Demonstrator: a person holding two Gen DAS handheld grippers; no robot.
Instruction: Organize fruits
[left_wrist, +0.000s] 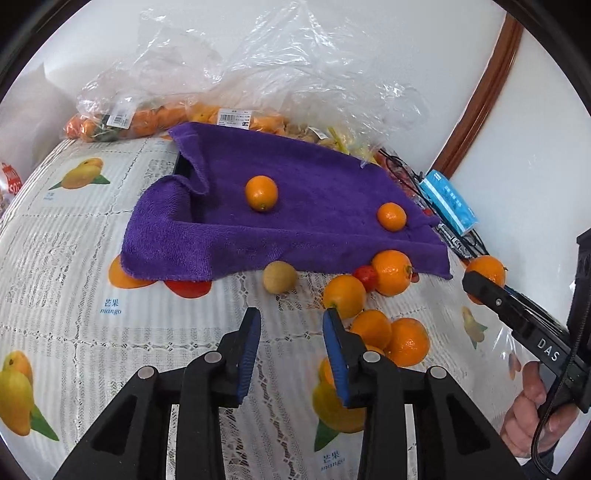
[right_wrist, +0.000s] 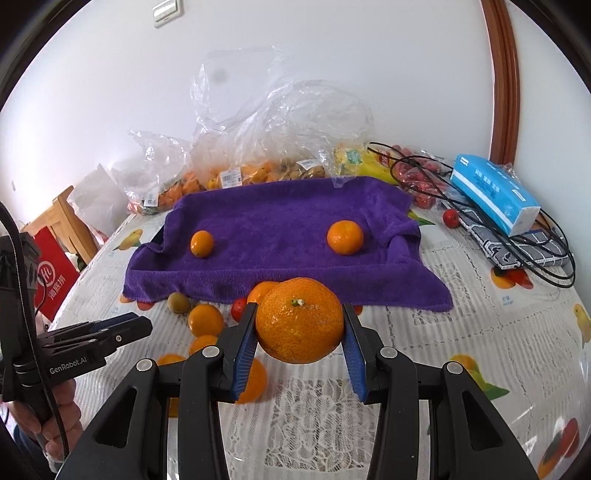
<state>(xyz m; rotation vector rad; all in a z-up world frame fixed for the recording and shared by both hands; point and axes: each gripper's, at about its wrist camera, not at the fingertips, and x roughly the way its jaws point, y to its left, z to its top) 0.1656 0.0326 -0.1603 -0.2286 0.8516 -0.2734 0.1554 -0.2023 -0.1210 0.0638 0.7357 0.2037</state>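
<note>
On a table spread with a fruit-printed lace cloth (right_wrist: 424, 332), the right gripper (right_wrist: 299, 325) held a large mandarin (right_wrist: 300, 320) clamped between its blue-padded fingers (right_wrist: 244, 345), stem end up, lifted clear of the cloth in front of a purple towel (right_wrist: 280, 221). Two fruits lay well apart on that towel: a small orange (right_wrist: 202, 243) toward its left side and a rounder mandarin on the towel (right_wrist: 345, 237) toward its right.

The left gripper (left_wrist: 291, 325) hovered low over the tablecloth with its jaws parted and nothing between them. Just beyond its right finger (left_wrist: 336, 354) sat a loose cluster of oranges (left_wrist: 388, 332), touching one another, with a small red fruit (left_wrist: 365, 277) wedged among the farther ones. A round, tan-green fruit (left_wrist: 279, 277), possibly a kiwi though the fisheye view made it hard to tell, rested just beside the towel's near edge.

Behind the towel, clear plastic bags (right_wrist: 266, 125) holding more orange fruit stood against the white wall. To the right lay a blue tissue pack (right_wrist: 495, 194) on a patterned cloth, with black cables (right_wrist: 532, 254) looped around it, and a single red fruit (right_wrist: 451, 218) near the towel's right corner. From the left wrist camera, the right gripper appeared at the frame's right edge, the mandarin showing behind its finger.
</note>
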